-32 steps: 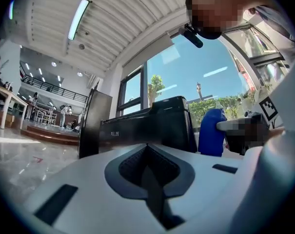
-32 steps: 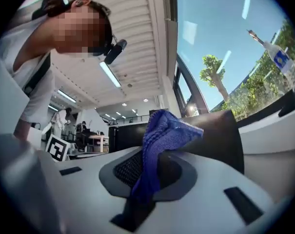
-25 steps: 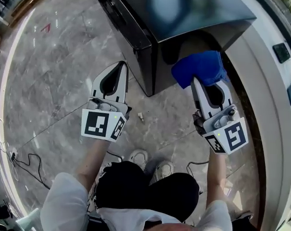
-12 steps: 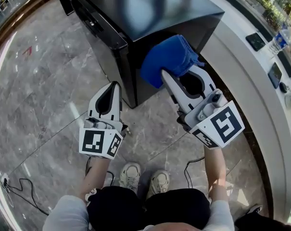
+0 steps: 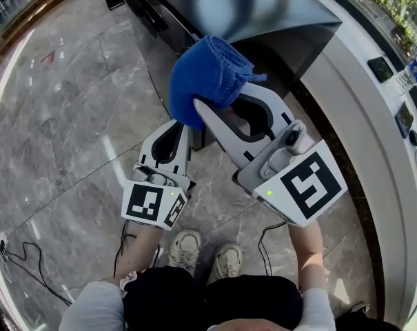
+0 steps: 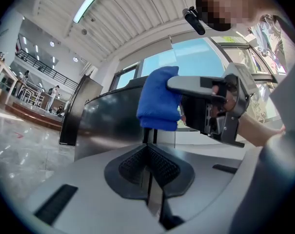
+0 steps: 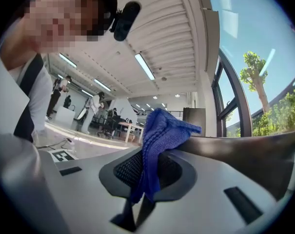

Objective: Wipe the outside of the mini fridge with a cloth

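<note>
Cloth (image 5: 207,74) has been raised from low on the mini fridge (image 5: 277,12) side to its upper front corner, just beyond the fingertips. It is clamped in the right gripper (image 5: 218,101) fingers, but contact with the fridge can't be confirmed. Left gripper (image 5: 175,133) fingers are closed on nothing, below the cloth. Wiping is judged mid-pass. Fridge contents are not visible.

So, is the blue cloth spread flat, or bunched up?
Bunched up: the blue cloth is a wad pinched between the jaws of the right hand-held gripper, not spread flat.
</note>
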